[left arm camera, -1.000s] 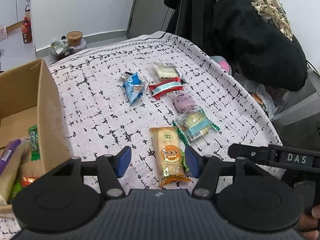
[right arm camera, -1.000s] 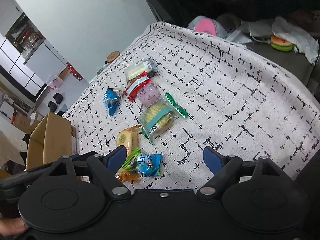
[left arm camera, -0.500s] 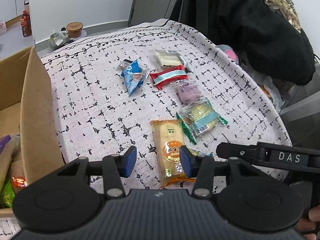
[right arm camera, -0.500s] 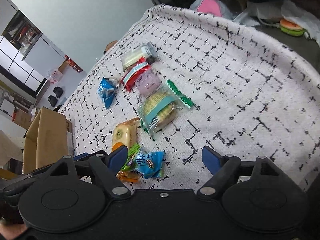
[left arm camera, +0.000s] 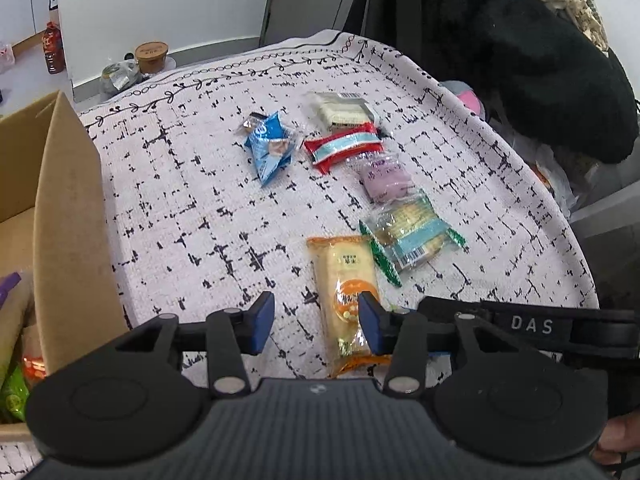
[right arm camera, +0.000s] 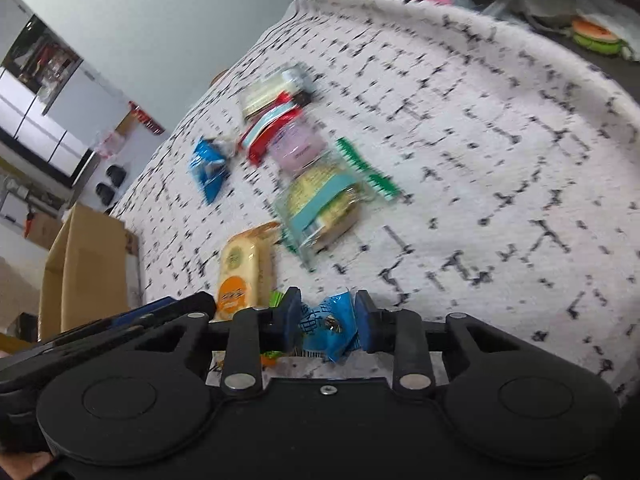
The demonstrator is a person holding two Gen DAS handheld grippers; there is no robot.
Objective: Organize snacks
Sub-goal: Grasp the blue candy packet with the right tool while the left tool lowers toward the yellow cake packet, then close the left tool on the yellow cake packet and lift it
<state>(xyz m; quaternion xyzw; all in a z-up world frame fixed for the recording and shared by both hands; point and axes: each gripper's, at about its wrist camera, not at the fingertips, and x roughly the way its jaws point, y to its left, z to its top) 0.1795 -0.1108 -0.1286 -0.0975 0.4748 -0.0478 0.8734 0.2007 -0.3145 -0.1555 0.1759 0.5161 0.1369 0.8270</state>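
Observation:
Several wrapped snacks lie on a black-and-white patterned tablecloth. My right gripper is shut on a small blue snack packet at the table's near edge. My left gripper is open and empty, just above the near end of an orange cake packet, which also shows in the right wrist view. Further off lie a green-edged biscuit pack, a purple cake, a red bar, a white wafer pack and a blue packet.
A cardboard box holding several snacks stands at the left of the table. Black coats hang beyond the far right edge. A cup and a bottle sit on the floor behind the table.
My right gripper has moved down and closed on the small blue packet. My left gripper has narrowed a little and drifted forward over the orange packet.

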